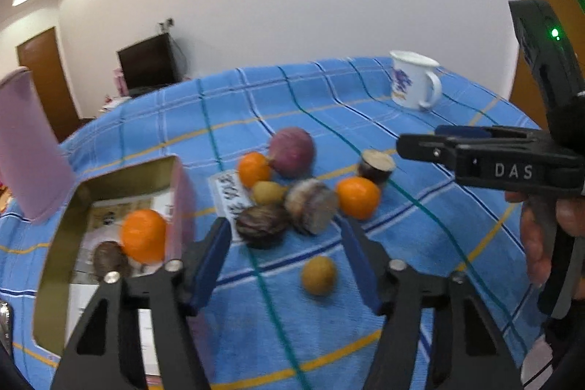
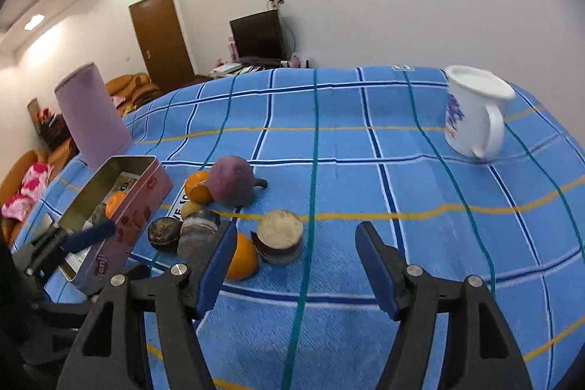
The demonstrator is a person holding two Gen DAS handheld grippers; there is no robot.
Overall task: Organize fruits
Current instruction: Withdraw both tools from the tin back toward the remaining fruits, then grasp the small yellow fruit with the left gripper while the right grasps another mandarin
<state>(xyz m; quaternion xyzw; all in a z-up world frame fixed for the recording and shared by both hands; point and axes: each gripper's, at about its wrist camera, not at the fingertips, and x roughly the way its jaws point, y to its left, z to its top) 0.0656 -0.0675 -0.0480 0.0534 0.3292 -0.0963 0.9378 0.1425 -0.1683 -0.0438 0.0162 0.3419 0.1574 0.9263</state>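
- A pink tin box (image 1: 109,192), open, lies at about nine o'clock on the blue checked cloth (image 1: 420,243); inside it are an orange (image 1: 143,235) and a dark brown fruit (image 1: 109,258). A tall pink cylinder (image 1: 29,148) stands just behind it.
- The left gripper (image 1: 285,240) hovers at six o'clock with its jaws partly spread and nothing between the blue pads.
- The loose fruit lies in a cluster at the centre: an orange (image 1: 253,169) touching a purple round fruit (image 1: 292,151), a small yellow fruit (image 1: 268,192), a dark wrinkled fruit (image 1: 261,225), a cut brown fruit (image 1: 310,206) and another orange (image 1: 357,197) beside a cut dark piece (image 1: 376,166).
- One yellow-brown fruit (image 1: 319,275) sits apart, near six o'clock.
- The right gripper (image 2: 296,236), at six o'clock in its own view, is partly spread and empty.
- A white enamel mug (image 1: 413,83) stands at one o'clock.
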